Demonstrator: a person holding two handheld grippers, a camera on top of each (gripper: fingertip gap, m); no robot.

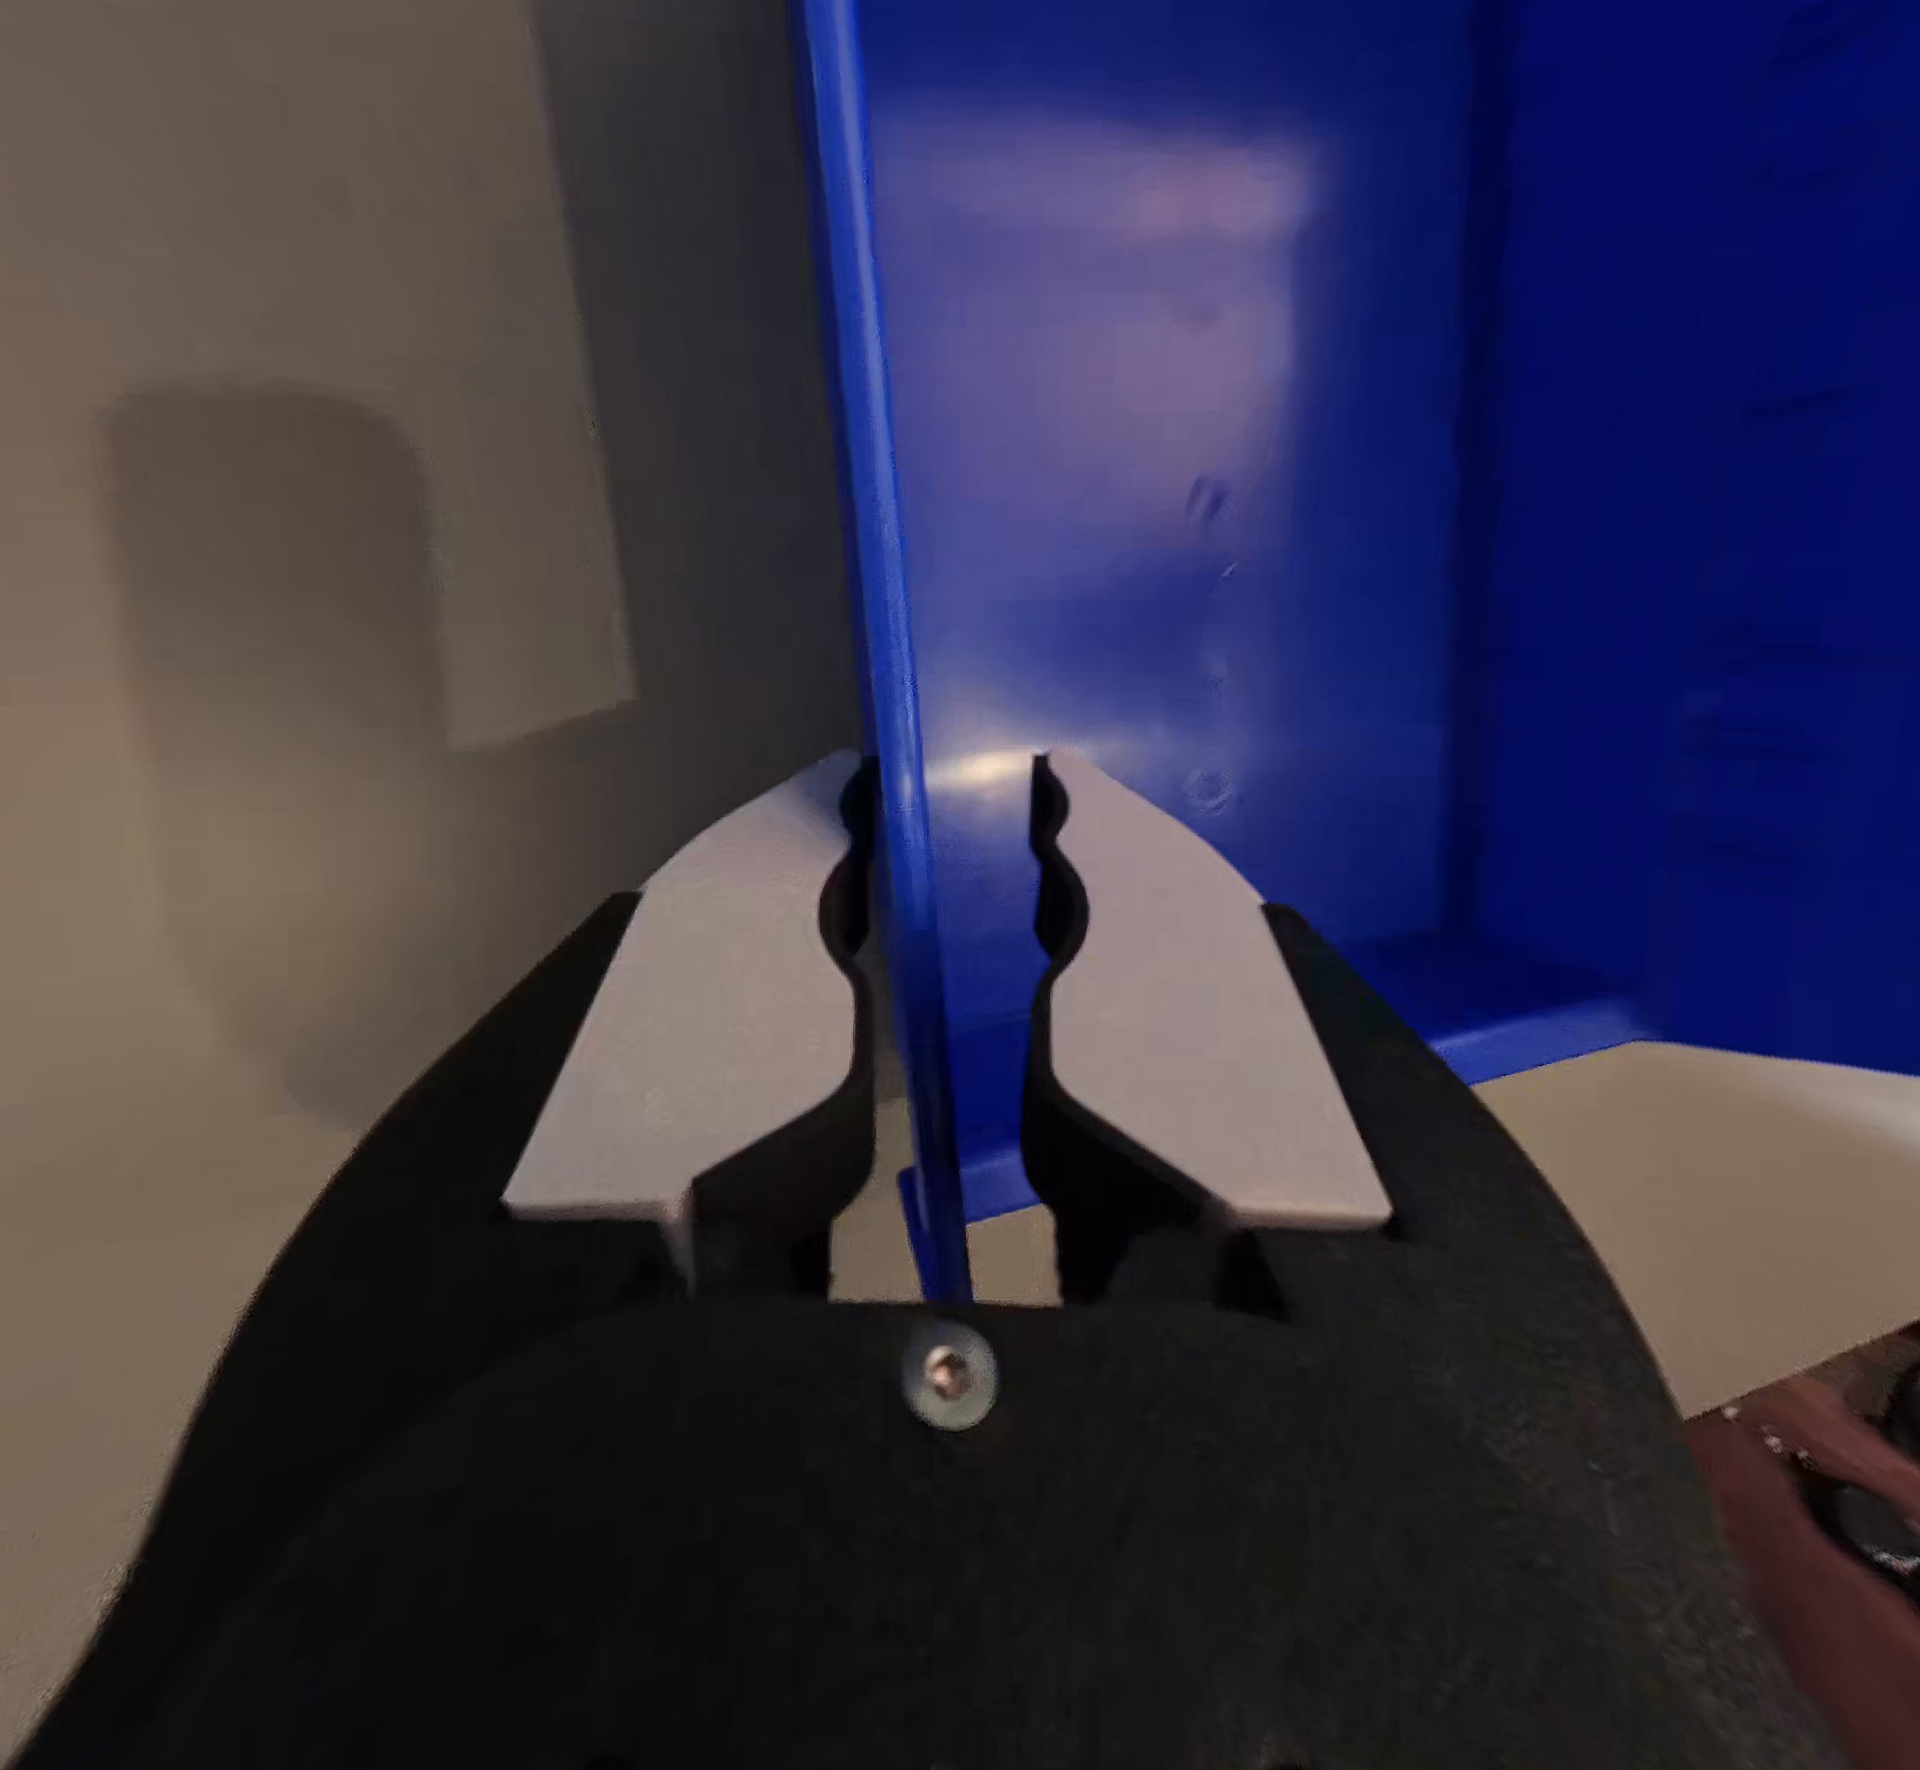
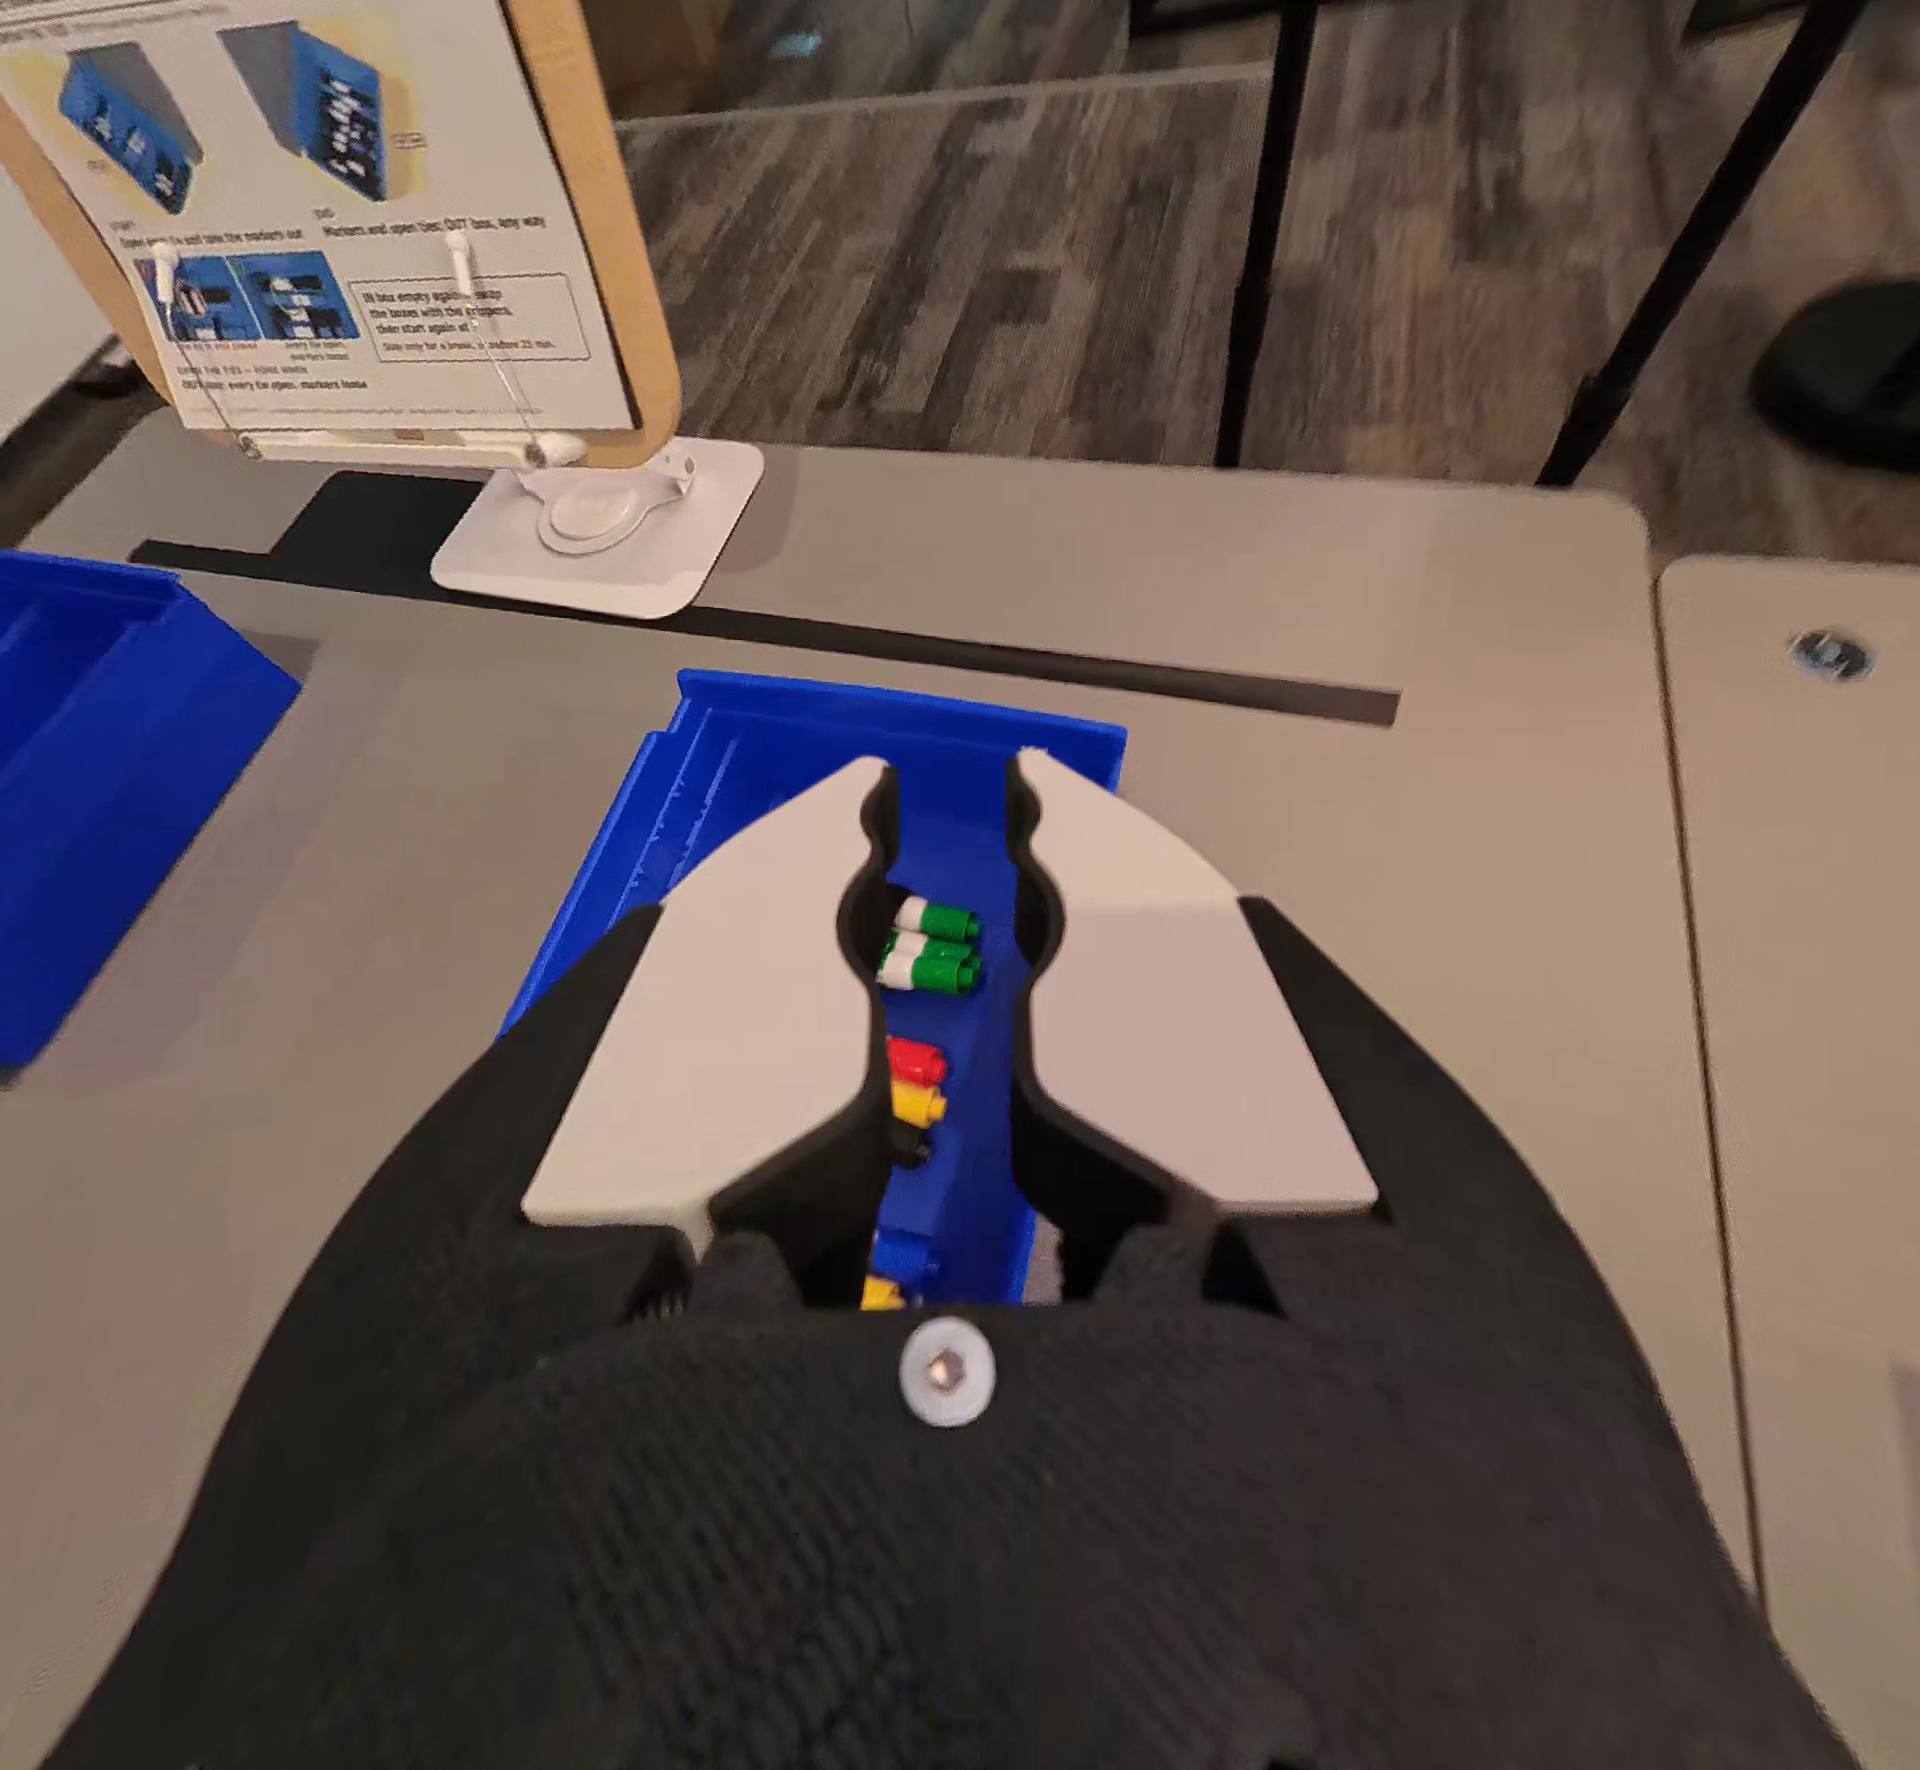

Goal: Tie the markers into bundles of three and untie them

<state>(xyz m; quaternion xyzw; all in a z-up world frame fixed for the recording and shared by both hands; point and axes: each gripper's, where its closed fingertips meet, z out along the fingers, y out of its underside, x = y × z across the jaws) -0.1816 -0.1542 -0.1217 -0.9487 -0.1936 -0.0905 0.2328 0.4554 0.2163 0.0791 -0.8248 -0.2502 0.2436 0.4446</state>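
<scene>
Spread jaws of the left gripper (image 1: 951, 764) straddle the thin side wall of an empty blue plastic bin (image 1: 1195, 473), one finger outside, one inside. Likewise parted, the right gripper (image 2: 948, 764) hovers over a second blue plastic bin (image 2: 727, 785) holding capped markers (image 2: 930, 941) in green, red and yellow. Grey tabletop (image 2: 1351, 889) lies open around it. A printed instruction sheet (image 2: 312, 162) stands behind on a white stand.

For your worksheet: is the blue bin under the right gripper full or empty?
Neither: the blue bin holds some markers, with bare floor showing between the fingers.
</scene>
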